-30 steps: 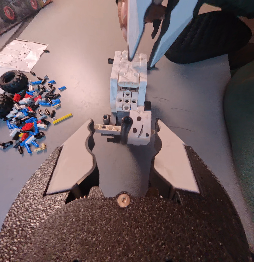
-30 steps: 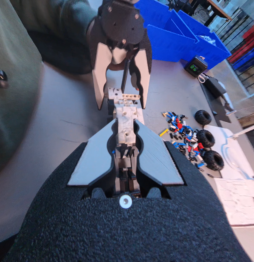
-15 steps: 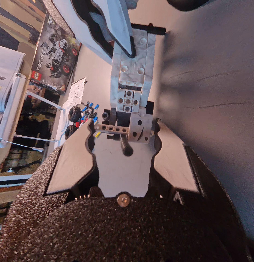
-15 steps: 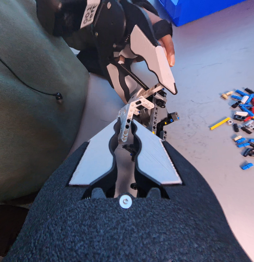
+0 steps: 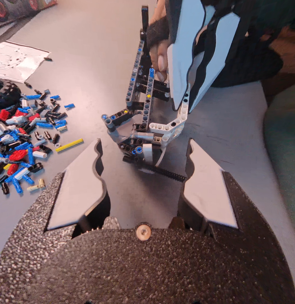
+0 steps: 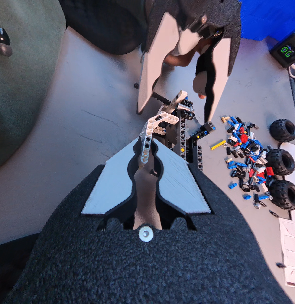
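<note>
The grey tabletop carries everything here. The largest thing on it is a half-built model made of grey, black and white beams with holes, and it is in the middle, between the two grippers.

The right gripper has its fingers clenched on a white angled beam of this model, which passes through the narrow gap near their tips. The same gripper shows in the left wrist view, where it comes down from above onto that white beam. A person's fingers are just behind it, beside the model.

The left gripper has its fingers released and spread wide. They grasp nothing. The near end of the model lies between their tips, and a black ribbed rod that comes out of the model reaches the inner edge of the one finger on the right of the view. In the right wrist view this gripper hangs over the far end of the model.

To the side, three black rubber tyres lie near a heap of small loose pieces in blue, black, red and white. A thin yellow rod lies apart, between the heap and the model. A white paper sheet lies farther off, and a small black device with a lit screen stands at the far side of the tabletop.
</note>
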A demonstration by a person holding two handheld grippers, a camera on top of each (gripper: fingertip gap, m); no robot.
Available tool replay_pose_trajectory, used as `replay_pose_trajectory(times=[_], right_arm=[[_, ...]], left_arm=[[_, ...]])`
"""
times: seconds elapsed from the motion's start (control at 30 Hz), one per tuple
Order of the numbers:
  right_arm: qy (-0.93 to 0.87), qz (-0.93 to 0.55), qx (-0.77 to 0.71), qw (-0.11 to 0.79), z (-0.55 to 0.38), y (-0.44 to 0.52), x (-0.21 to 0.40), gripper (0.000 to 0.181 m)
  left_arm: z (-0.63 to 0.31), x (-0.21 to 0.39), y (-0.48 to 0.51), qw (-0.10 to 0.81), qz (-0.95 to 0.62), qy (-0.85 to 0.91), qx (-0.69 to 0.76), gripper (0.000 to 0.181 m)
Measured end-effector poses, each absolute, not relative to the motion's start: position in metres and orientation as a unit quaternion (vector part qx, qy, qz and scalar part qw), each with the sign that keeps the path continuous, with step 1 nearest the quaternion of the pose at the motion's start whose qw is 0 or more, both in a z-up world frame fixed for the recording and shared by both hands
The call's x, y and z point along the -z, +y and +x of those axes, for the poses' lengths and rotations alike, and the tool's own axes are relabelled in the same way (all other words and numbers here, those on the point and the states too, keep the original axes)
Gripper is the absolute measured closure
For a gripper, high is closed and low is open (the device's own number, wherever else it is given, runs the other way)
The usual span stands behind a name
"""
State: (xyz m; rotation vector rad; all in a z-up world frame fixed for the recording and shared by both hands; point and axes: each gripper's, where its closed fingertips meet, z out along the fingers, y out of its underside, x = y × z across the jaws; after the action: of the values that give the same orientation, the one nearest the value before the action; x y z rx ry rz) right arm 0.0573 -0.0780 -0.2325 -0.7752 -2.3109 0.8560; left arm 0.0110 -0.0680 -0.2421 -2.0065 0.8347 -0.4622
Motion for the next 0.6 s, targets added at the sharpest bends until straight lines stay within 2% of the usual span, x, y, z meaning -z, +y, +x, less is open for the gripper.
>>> replay_pose_trajectory(times=[0.13, 0.27, 0.37, 0.6], right_arm=[[-0.846, -0.341, -0.322, 0.255, 0.057, -0.075, 0.228, 0.17], [-0.833, -0.385, -0.329, 0.221, 0.061, -0.08, 0.231, 0.173], [-0.818, -0.412, -0.346, 0.203, 0.063, -0.082, 0.233, 0.174], [-0.811, -0.414, -0.35, 0.219, 0.065, -0.08, 0.234, 0.174]], left_arm=[[0.022, 0.262, -0.06, 0.388, -0.828, 0.363, 0.179, 0.085], [0.026, 0.261, -0.057, 0.386, -0.83, 0.349, 0.201, 0.105], [0.027, 0.259, -0.061, 0.385, -0.828, 0.348, 0.212, 0.111], [0.031, 0.26, -0.059, 0.39, -0.83, 0.328, 0.226, 0.109]])
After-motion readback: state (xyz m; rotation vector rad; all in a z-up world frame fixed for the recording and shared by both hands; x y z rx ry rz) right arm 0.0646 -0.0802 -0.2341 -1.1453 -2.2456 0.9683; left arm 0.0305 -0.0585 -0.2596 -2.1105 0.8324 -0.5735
